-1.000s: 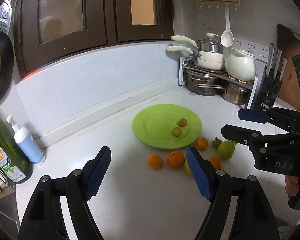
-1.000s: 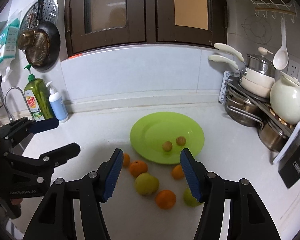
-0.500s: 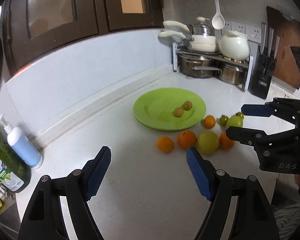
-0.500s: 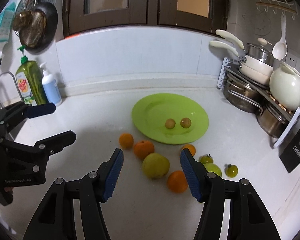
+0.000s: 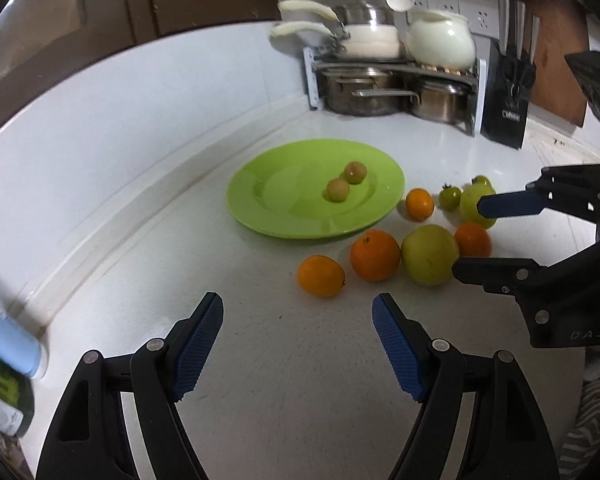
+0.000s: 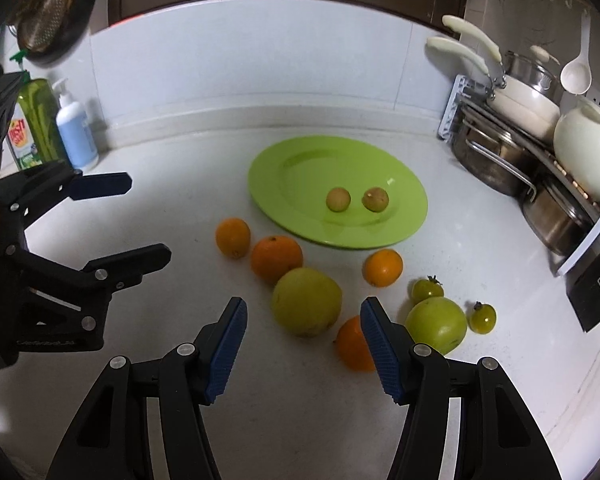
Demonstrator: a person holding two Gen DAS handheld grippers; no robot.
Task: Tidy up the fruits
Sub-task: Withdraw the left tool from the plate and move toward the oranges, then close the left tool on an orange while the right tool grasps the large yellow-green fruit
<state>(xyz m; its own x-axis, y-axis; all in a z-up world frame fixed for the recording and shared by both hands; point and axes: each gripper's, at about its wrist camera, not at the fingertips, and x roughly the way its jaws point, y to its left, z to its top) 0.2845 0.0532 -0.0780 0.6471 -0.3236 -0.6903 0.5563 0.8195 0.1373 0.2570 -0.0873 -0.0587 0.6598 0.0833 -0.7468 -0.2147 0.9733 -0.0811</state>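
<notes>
A green plate on the white counter holds two small brownish fruits. In front of it lie several oranges, two large green apples and small green tomatoes. My left gripper is open and empty, short of the nearest orange. My right gripper is open and empty, its jaws standing either side of the big yellow-green apple; an orange lies against its right finger. Each gripper shows in the other's view.
A pot rack with pans and a white kettle stands at the right, with a black knife block beside it. Dish soap and a pump bottle stand at the back left. Dark cabinets hang above.
Both grippers have moved down and closer to the fruit; the pile and plate now look larger. The right gripper's jaws now flank the big apple. No fruit has moved.
</notes>
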